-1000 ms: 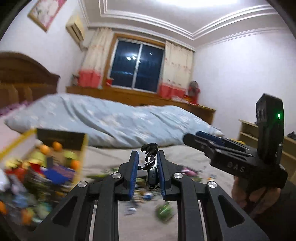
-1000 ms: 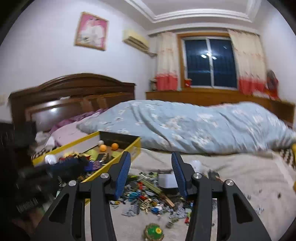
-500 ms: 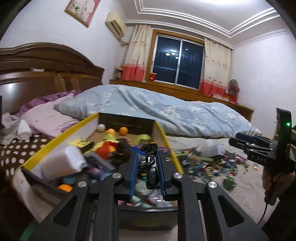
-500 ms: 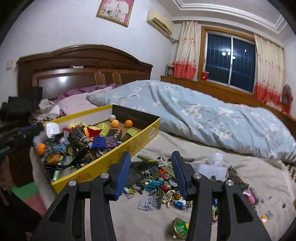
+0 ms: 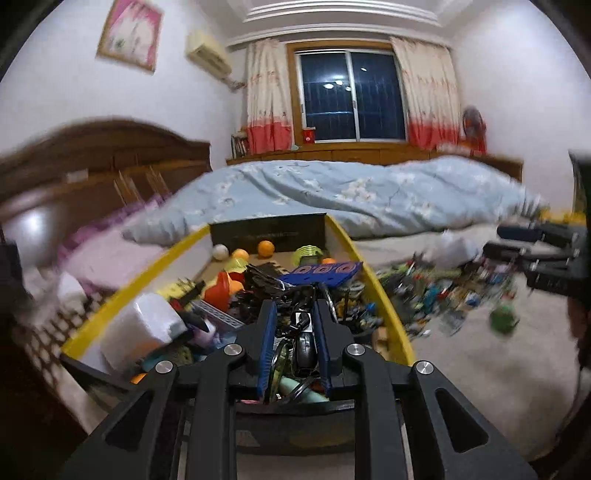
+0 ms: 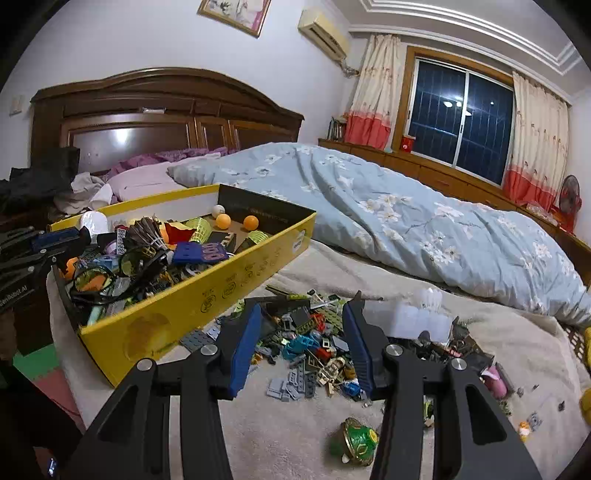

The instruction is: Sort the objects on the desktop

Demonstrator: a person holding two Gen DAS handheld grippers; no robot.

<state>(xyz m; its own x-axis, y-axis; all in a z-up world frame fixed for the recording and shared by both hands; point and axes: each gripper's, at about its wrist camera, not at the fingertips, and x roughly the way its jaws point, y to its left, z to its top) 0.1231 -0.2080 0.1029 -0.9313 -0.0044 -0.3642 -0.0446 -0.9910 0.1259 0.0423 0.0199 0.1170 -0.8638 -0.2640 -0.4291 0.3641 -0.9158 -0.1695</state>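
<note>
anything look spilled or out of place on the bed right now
Yes. A heap of small building bricks lies loose on the beige blanket beside the yellow box, not in it, and a green round toy sits apart from the heap, nearer the camera. The box itself is crammed and jumbled.

Left wrist view looks close over the yellow box (image 5: 384, 295); right faces the brick pile (image 6: 314, 343); both share these.

Dark wooden headboard (image 6: 166, 107) against the white wall, framed picture (image 6: 236, 13) and air conditioner (image 6: 323, 29) above. Pale blue floral duvet (image 6: 424, 229) heaped across the bed, purple pillow (image 6: 147, 177) at its head. Dark window (image 6: 458, 110) flanked by cream-and-red curtains (image 6: 369, 99). Red fan (image 6: 570, 199) in the corner.
</note>
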